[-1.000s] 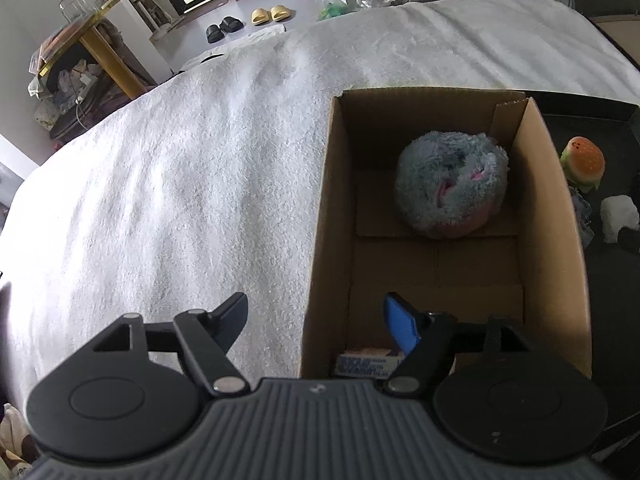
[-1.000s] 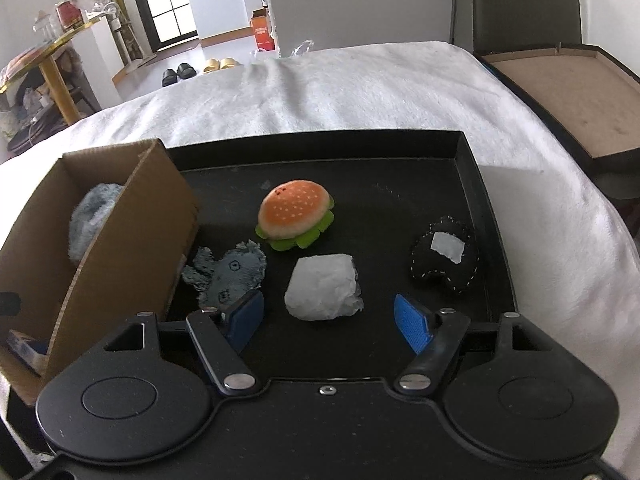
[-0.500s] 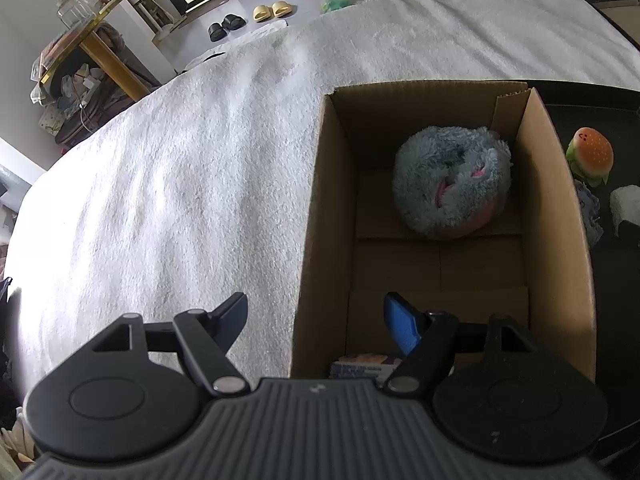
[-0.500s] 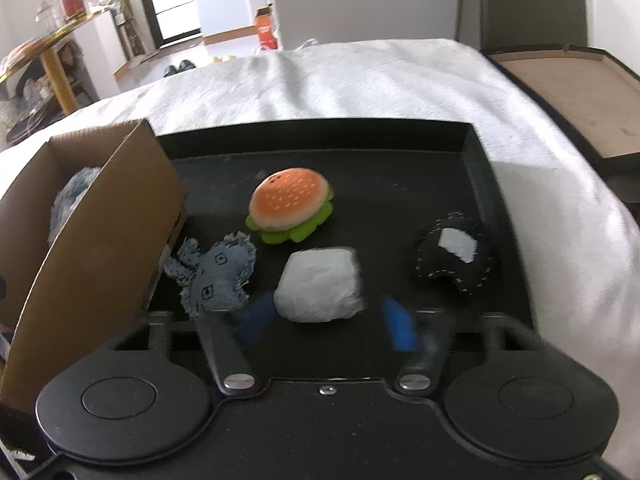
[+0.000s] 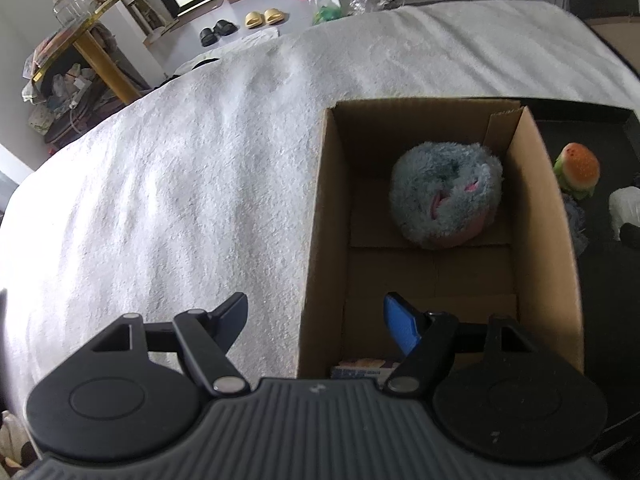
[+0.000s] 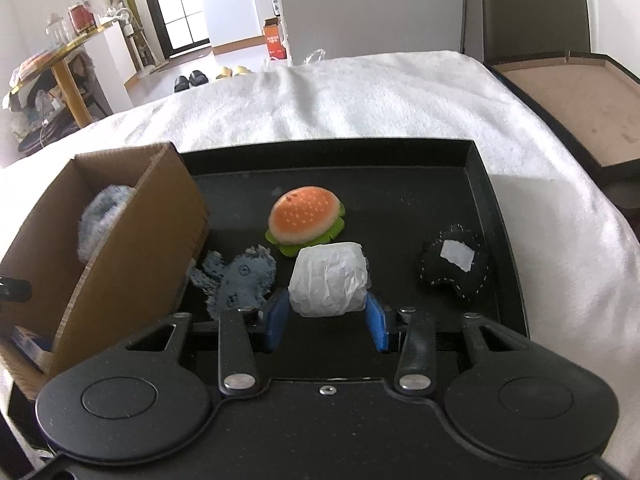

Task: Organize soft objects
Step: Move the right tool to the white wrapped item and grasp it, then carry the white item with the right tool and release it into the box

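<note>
1. The white bundle [image 6: 328, 280] sits low in the centre of the right view, on the black tray [image 6: 476, 184], with my right tongs [image 6: 326, 316] narrowed onto both its sides.
2. It looks squashy; I judge it could slip free if I lift fast.
3. The denim toy [image 6: 240, 280] lies just left and might snag.
4. My left tongs [image 5: 316, 316] hang wide and empty, straddling the cardboard box [image 5: 552, 240] wall; they may nudge it.
</note>
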The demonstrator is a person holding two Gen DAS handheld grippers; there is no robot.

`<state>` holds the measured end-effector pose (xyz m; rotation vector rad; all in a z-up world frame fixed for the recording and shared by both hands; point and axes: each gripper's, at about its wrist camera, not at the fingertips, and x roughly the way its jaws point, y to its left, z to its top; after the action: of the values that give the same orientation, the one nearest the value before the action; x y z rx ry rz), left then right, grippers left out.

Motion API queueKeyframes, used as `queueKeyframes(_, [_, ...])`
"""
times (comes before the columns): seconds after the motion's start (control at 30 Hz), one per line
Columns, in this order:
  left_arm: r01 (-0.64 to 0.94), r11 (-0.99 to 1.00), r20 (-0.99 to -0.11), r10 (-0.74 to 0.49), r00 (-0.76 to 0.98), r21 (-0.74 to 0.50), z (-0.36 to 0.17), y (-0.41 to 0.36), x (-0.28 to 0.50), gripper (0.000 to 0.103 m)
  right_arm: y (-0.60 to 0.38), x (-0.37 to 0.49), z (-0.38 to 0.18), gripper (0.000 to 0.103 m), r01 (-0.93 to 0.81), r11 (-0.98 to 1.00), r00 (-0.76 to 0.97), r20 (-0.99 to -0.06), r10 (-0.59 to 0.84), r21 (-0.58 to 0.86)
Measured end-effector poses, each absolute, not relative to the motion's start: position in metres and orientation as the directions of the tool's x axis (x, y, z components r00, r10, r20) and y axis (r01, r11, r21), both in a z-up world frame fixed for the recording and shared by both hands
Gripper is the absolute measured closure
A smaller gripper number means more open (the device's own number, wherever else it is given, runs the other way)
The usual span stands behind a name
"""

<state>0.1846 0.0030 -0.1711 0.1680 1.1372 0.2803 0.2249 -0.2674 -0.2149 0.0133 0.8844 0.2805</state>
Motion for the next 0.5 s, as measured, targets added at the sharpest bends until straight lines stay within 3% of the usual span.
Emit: queueKeyframes(0.5, [-0.127,0.979,-0.888,0.196,0.416,0.157,-0.172,0.028,0.178,0.036,-0.233,0.215,-0.164,0.062,-0.368,0.923,0.653,-0.675,0.344,0.114])
